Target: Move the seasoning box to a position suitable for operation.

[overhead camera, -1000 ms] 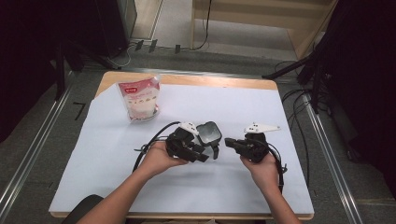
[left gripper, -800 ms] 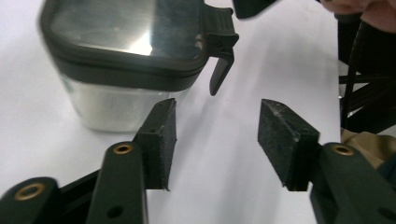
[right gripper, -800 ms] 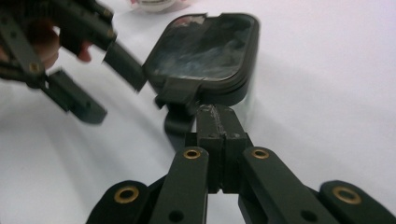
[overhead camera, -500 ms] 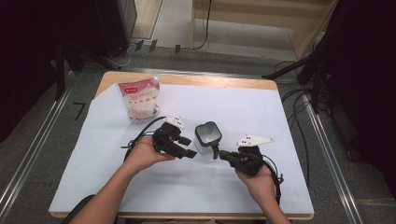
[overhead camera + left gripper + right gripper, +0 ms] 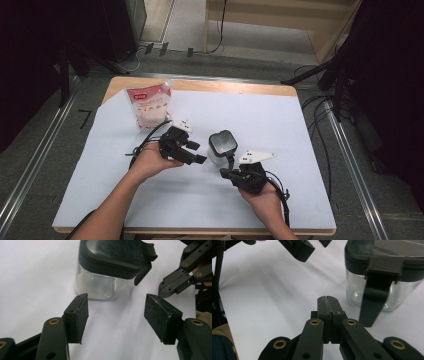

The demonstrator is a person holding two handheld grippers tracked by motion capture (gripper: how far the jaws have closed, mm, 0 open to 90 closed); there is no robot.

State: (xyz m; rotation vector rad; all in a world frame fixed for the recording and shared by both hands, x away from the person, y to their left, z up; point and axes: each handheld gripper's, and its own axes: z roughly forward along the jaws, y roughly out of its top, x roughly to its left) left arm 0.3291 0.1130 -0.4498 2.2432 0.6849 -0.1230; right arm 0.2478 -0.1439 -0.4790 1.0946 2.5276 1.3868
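Note:
A small glass jar with a black lid stands on the white table cover, its lid latch hanging loose down the side. My left gripper is just left of the jar; its jaws have just been opening, with nothing between the pads. The jar is a short way beyond them. My right gripper lies low on the jar's near side, shut and holding nothing. In the right gripper view its closed tips point beside the jar.
A clear bag with a red label and white contents stands at the back left of the table. Cables trail from both grippers. The wooden table edge runs along the back.
The left gripper has let go of the jar and drawn back to the left with its jaws opened. The right gripper has moved left and nearer, up to the jar's near side.

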